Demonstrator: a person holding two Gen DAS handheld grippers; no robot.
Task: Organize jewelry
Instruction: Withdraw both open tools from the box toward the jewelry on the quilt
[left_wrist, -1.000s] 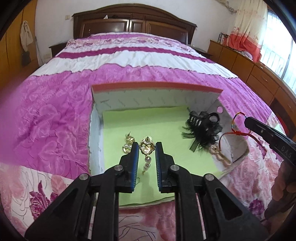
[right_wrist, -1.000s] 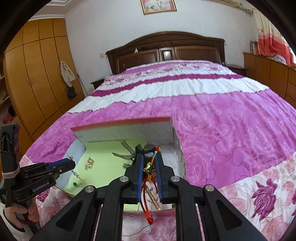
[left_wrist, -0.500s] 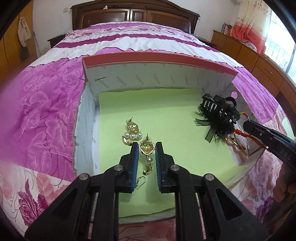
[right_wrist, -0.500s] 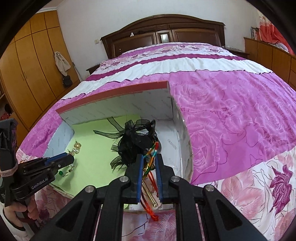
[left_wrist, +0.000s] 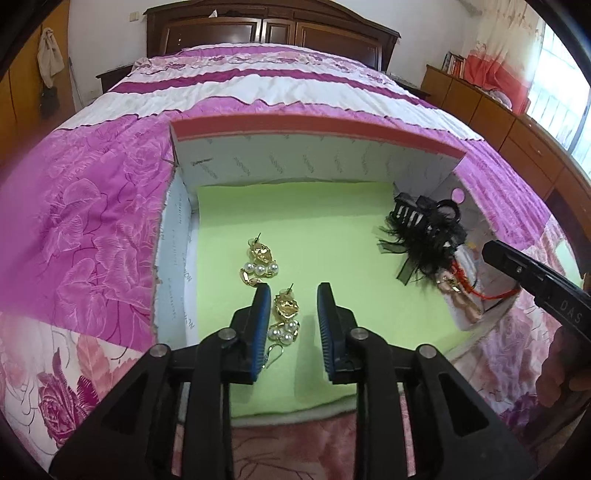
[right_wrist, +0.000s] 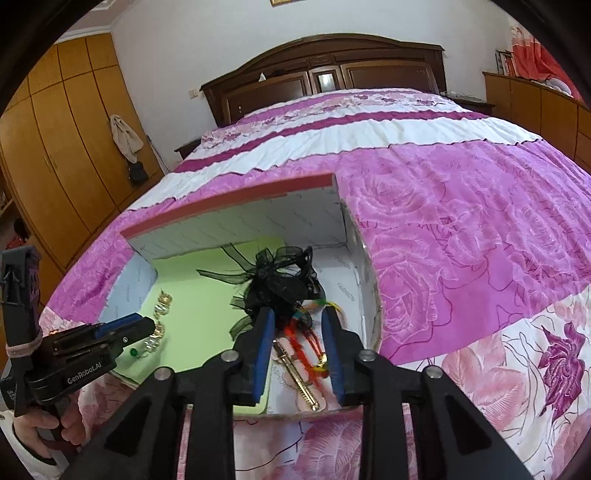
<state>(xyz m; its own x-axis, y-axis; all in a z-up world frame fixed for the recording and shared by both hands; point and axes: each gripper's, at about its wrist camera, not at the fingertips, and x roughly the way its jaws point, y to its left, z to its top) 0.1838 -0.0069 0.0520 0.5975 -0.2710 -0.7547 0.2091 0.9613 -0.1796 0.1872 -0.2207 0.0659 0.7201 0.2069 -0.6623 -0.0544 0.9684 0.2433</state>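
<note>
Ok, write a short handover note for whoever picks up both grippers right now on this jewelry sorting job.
Left gripper: jaws opening, second gold pearl earring lies between them on the green liner, no longer pinched.
Right gripper: jaws opening over the red cord charm and gold clip, both lying in the box.
First gold pearl earring and black hair claw are already inside.
Left to do: back both grippers out; no other loose jewelry is visible.

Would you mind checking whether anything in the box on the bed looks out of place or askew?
The green liner stops short of the box's right side, so the red cord piece and part of the black hair clip lie on bare card. The two gold pearl earrings lie loose, not paired neatly.
</note>
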